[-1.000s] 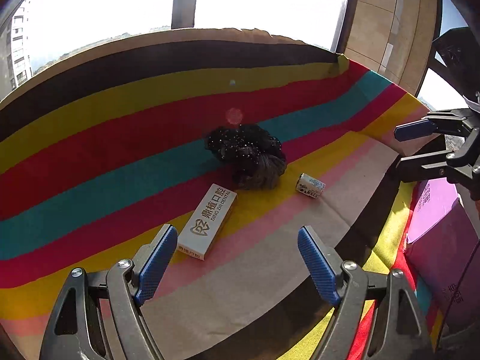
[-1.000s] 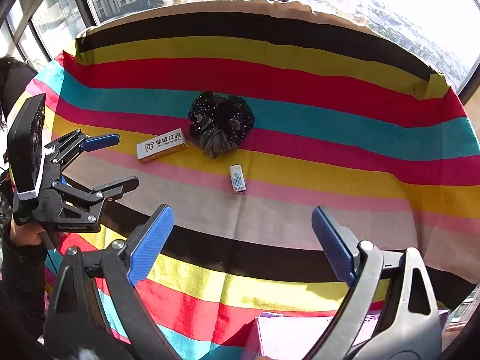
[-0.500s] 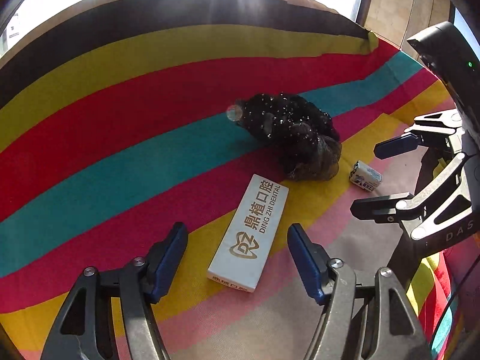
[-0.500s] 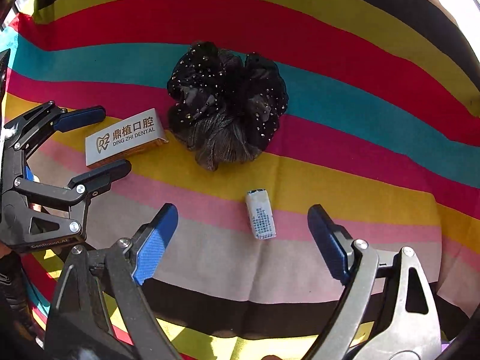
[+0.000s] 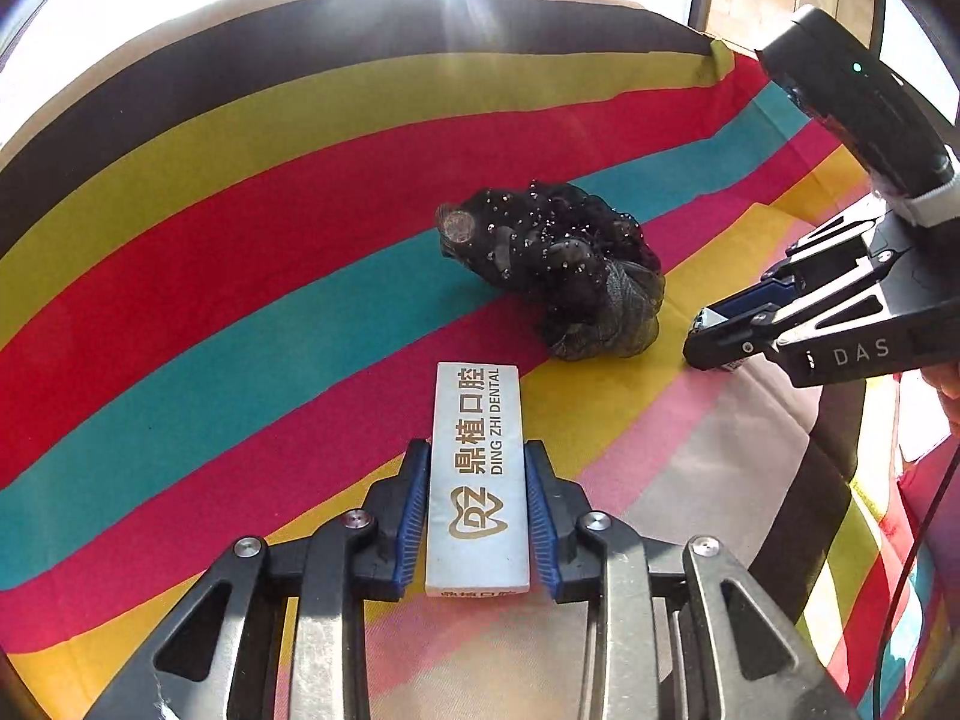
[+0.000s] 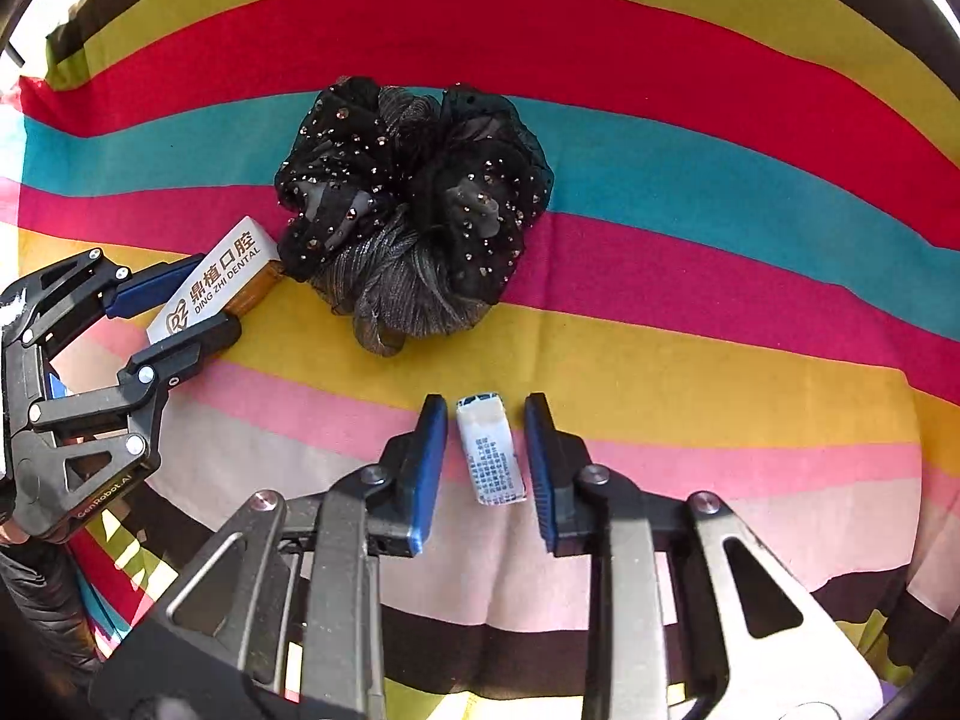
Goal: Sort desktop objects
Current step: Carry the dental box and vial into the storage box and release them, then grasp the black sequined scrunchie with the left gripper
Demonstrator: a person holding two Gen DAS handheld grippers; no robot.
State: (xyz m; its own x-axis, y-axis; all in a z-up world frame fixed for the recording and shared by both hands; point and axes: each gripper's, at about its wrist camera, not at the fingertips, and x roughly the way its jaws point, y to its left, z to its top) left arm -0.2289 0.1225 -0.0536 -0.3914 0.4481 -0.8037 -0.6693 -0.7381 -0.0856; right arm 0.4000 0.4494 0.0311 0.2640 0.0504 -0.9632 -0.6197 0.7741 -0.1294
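white box (image 5: 478, 474), black scrunchie (image 6: 414, 204), small packet (image 6: 491, 457) flat on striped cloth (image 6: 660, 48)

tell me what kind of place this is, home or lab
Probably a home or office room high up, not clearly a lab: a table under a striped cloth by big windows, with a black scrunchie and a dental-branded box on it.

Striped tablecloth (image 6: 690, 138); on it white box (image 5: 478, 468), black scrunchie (image 6: 414, 210), small packet (image 6: 491, 459)

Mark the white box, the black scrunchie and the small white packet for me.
white box (image 5: 477, 474): left wrist view, middle of its printed top face.
black scrunchie (image 6: 414, 210): right wrist view, centre of the ruffled fabric.
small white packet (image 6: 491, 456): right wrist view, middle of its printed side.
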